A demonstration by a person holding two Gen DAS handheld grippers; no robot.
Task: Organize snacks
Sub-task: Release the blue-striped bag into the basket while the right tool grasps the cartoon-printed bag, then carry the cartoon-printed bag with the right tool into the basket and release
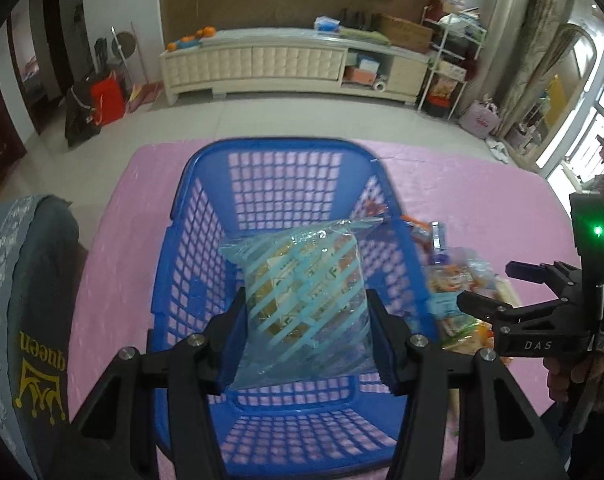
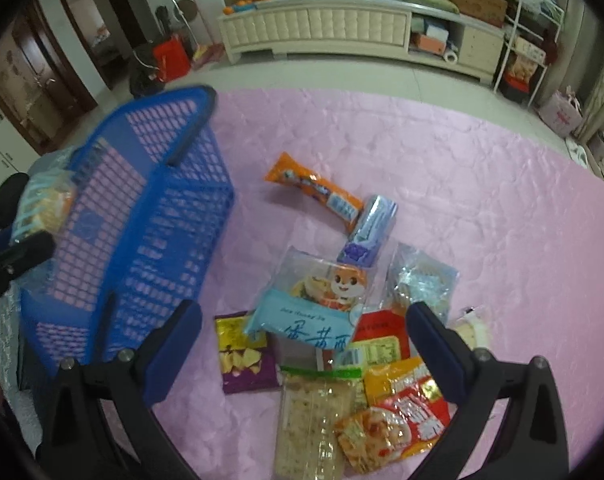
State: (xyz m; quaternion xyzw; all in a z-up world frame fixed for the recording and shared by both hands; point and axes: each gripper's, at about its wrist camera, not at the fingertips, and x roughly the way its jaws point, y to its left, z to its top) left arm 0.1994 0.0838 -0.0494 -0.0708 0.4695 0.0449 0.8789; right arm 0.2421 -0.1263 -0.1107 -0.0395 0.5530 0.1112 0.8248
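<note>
Snack bag (image 1: 306,300) clamped by left gripper (image 1: 308,344) above blue basket (image 1: 206,184); right gripper (image 2: 304,346) gapes wide.

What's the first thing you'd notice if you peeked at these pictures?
The big blue plastic lattice basket on the pink tablecloth. The left gripper holds a clear, blue-striped packet of biscuits above it. Beside the basket lies a colourful heap of snack packets, under the open right gripper.

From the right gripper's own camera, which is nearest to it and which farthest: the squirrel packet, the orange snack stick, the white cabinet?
1. Squirrel packet, between the open right gripper fingers.
2. Orange snack stick, farther up the pink cloth.
3. White cabinet, against the far wall.
</note>
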